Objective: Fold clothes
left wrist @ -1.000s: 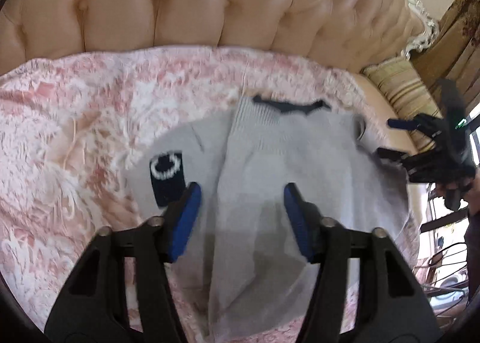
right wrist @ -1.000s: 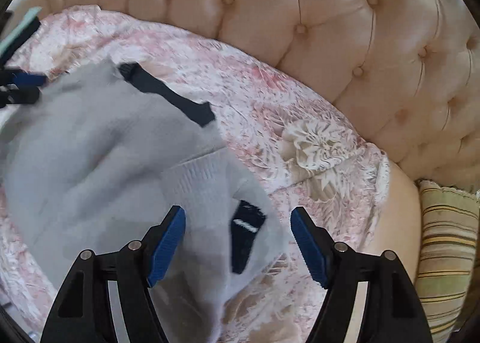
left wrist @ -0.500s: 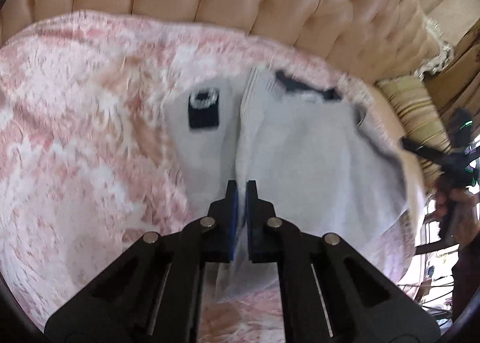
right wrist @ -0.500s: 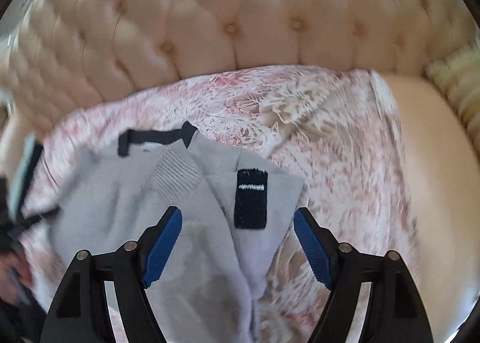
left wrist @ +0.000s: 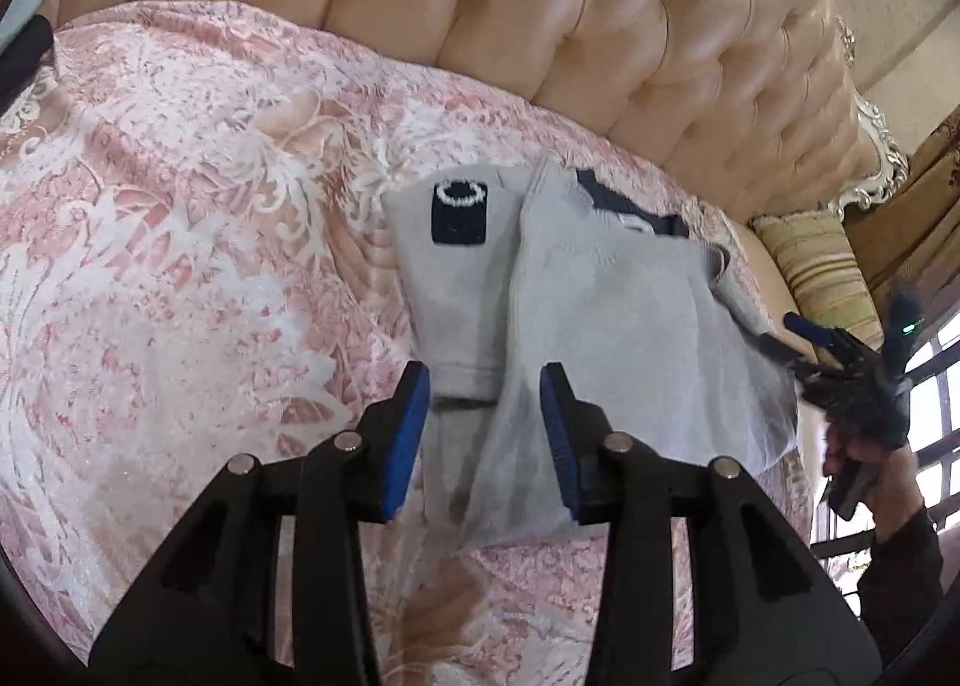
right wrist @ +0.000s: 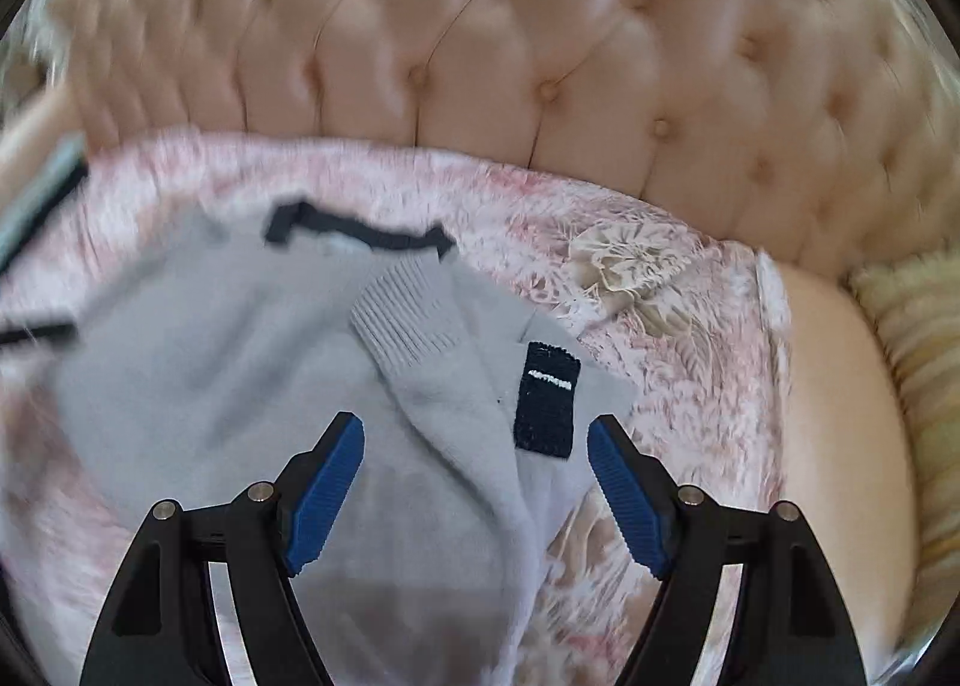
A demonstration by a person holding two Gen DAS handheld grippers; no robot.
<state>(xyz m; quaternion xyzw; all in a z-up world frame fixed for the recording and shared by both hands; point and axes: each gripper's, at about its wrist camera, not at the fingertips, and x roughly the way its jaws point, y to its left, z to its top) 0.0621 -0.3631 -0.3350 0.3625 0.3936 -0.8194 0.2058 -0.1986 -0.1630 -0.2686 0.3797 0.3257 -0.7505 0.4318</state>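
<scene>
With both sleeves already laid inward over the grey sweater on the sofa, the left claw and right claw gape wide and empty, so the body folds look left to do.

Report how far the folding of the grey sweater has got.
Done: both sleeves lie folded in over the grey sweater, the ribbed cuff on its body. In hand: nothing; the left gripper and right gripper both hang open above its lower part. Left: the body still lies long on the pink floral cover, not yet folded up toward the dark collar.
</scene>
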